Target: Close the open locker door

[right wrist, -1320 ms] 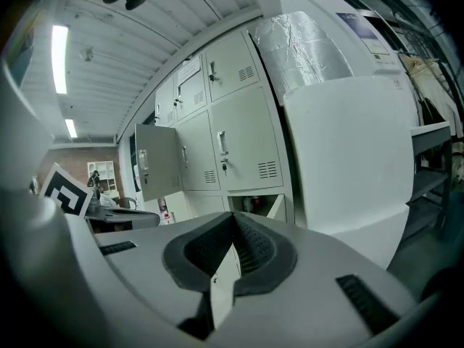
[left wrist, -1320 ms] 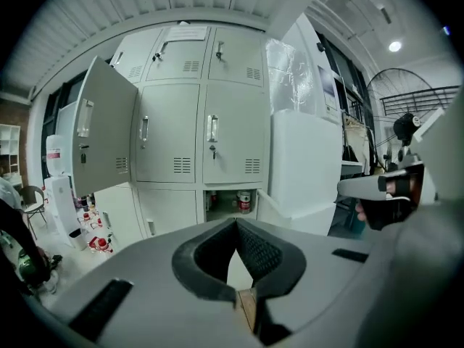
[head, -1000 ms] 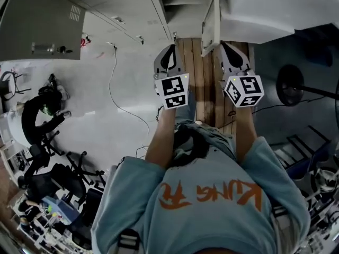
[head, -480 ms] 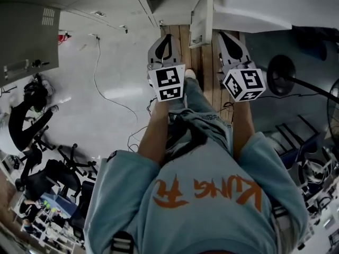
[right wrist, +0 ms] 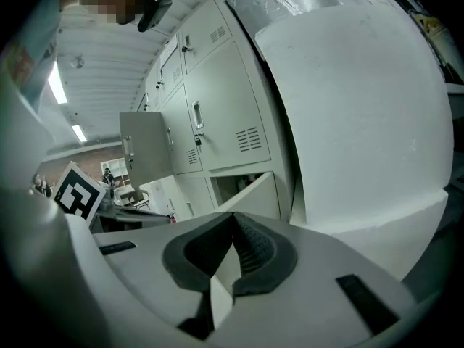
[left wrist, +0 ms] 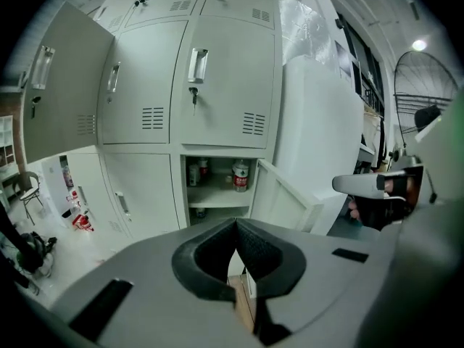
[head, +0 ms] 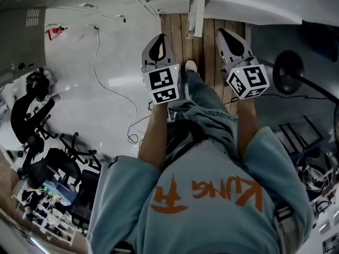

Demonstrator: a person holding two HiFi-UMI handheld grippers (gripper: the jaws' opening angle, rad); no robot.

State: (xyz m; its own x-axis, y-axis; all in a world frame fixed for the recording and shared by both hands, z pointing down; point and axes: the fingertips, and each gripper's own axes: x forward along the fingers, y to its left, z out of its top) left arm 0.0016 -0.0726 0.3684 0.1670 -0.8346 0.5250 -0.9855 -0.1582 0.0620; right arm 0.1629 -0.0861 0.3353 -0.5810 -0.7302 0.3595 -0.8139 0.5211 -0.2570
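Observation:
The low locker's door (left wrist: 284, 194) stands swung out to the right, showing a shelf with cans (left wrist: 238, 174) inside. From above, that door (head: 197, 7) is a thin edge at the top, just ahead of both grippers. My left gripper (head: 160, 38) is shut and empty, pointing at the open compartment (left wrist: 210, 194). My right gripper (head: 224, 33) is also shut and empty, a short way right of the door. In the right gripper view the door (right wrist: 252, 200) juts out past the shut right gripper (right wrist: 233, 216). The left gripper (left wrist: 236, 223) shows its pads pressed together.
A big white plastic-wrapped block (left wrist: 319, 122) stands right of the lockers. An upper locker door (left wrist: 61, 85) hangs open at left. A wooden floor strip (head: 212, 41) runs under the grippers. A cable (head: 98, 62) and office chairs (head: 53, 157) are at left, a black round stand (head: 288, 70) at right.
The lockers and the open door have slid toward the top edge of the head view as the person steps closer. Both grippers stay shut, side by side.

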